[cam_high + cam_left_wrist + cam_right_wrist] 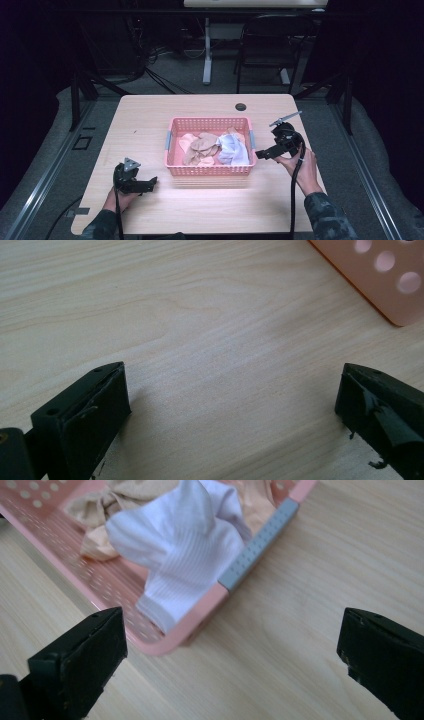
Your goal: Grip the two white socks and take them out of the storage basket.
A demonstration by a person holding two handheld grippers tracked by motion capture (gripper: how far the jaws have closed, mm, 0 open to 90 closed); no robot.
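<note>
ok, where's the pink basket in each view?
High view: pink basket at table centre, between the two grippers.
Left gripper view: one perforated corner at top right.
Right gripper view: upper left, its corner just beyond the left jaw.
Shared landmark: the light wood table.

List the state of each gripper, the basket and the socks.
Left gripper: open, empty, over bare table.
Right gripper: open, empty, beside the basket.
Basket: upright, holding socks.
White sock: crumpled, draped on the rim.
Tan socks: heaped inside.
</note>
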